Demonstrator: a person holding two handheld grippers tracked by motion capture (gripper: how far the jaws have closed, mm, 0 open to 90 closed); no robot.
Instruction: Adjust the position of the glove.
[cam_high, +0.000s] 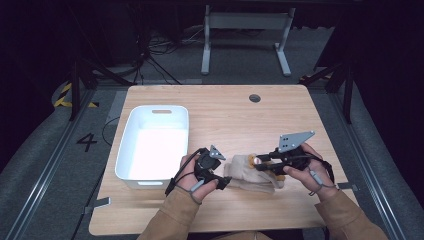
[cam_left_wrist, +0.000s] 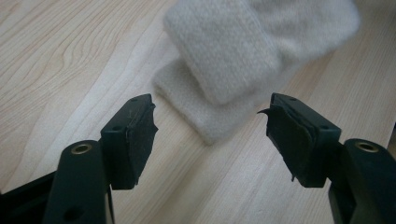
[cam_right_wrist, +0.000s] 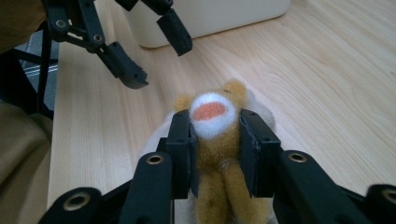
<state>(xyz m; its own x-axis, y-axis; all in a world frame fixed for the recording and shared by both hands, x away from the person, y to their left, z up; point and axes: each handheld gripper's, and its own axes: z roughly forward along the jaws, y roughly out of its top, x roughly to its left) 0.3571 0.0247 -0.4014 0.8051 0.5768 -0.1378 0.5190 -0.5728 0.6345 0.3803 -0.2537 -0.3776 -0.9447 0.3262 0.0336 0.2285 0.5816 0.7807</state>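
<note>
A small orange-brown plush toy (cam_high: 254, 160) with a white muzzle and an orange mouth (cam_right_wrist: 212, 114) sits between the jaws of my right gripper (cam_high: 258, 163) (cam_right_wrist: 215, 135), which is shut on it just below its head. Under the toy lies a cream knitted sock (cam_high: 250, 179), folded on the wooden table (cam_high: 240, 115). My left gripper (cam_high: 222, 182) (cam_left_wrist: 210, 116) stands open just left of the sock (cam_left_wrist: 233, 51), its pads apart from the wool and nothing between them. The right gripper view has that left gripper (cam_right_wrist: 159, 60) open above the table, beyond the toy.
A white plastic bin (cam_high: 145, 182) (cam_right_wrist: 210, 18) with a handle slot stands on the left part of the table, just beyond my left hand. The table's front edge runs close under both forearms. A round cable hole (cam_high: 254, 98) sits near the far edge.
</note>
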